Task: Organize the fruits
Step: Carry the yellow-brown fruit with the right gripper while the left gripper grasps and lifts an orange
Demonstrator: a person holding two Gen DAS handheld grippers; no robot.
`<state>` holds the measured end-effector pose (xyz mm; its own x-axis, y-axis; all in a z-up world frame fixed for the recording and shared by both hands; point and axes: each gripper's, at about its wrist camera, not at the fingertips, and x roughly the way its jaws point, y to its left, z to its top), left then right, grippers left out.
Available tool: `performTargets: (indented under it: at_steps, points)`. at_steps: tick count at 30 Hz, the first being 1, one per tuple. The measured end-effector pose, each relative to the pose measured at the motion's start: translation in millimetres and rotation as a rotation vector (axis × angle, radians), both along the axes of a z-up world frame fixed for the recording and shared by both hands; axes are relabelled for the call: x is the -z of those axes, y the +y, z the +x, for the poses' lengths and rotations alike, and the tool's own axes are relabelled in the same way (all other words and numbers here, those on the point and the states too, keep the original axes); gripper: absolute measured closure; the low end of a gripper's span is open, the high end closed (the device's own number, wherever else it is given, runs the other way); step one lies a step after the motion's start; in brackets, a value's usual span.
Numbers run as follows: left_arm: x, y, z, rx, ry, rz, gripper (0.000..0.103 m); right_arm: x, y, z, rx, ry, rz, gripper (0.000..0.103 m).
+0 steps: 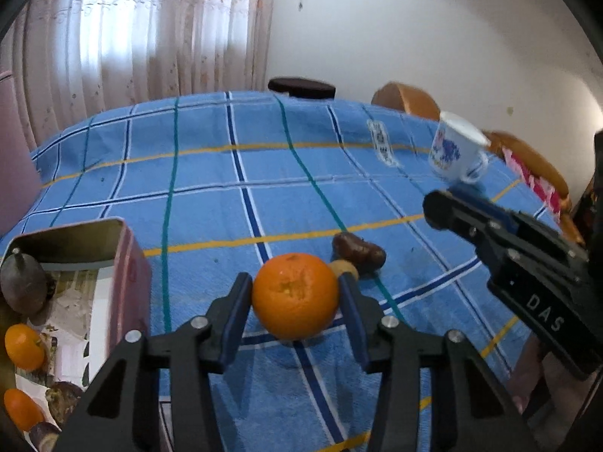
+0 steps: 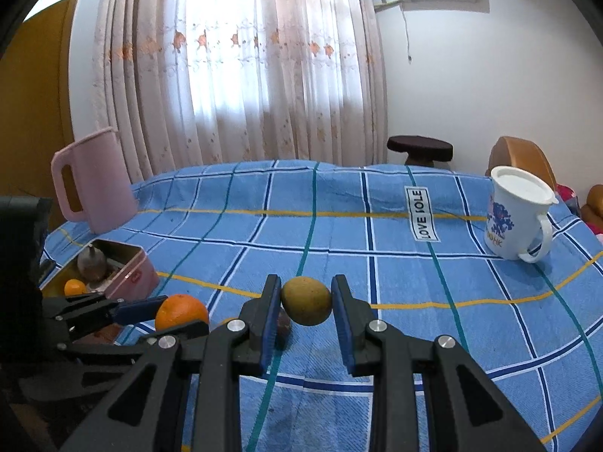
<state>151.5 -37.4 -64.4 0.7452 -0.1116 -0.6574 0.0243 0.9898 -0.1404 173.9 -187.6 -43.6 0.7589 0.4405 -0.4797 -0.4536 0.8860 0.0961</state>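
Observation:
My left gripper (image 1: 296, 293) is shut on an orange (image 1: 295, 296) and holds it just above the blue checked cloth; it also shows in the right wrist view (image 2: 182, 312). My right gripper (image 2: 306, 306) is shut on a small yellow-green fruit (image 2: 306, 306) held above the cloth. A dark brown fruit (image 1: 360, 253) lies on the cloth just beyond the orange. A pink tin box (image 1: 126, 275) at the left holds a grey-brown pear-shaped fruit (image 1: 23, 285), small oranges (image 1: 23, 346) and dark fruits (image 1: 64, 395).
A white lidded mug with a blue print (image 2: 518, 215) stands at the right of the table. A pink jug (image 2: 92, 180) stands at the far left behind the tin (image 2: 132, 273). A dark stool (image 2: 420, 149) and brown chairs (image 2: 522, 158) stand beyond the far edge.

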Motion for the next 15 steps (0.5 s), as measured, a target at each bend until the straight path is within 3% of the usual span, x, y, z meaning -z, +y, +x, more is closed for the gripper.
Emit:
performTargets:
  at_steps: [15]
  points:
    - [-22,-1,-27,-0.051,-0.183,0.058,0.055,-8,0,-16,-0.018,-0.092,0.003,0.074]
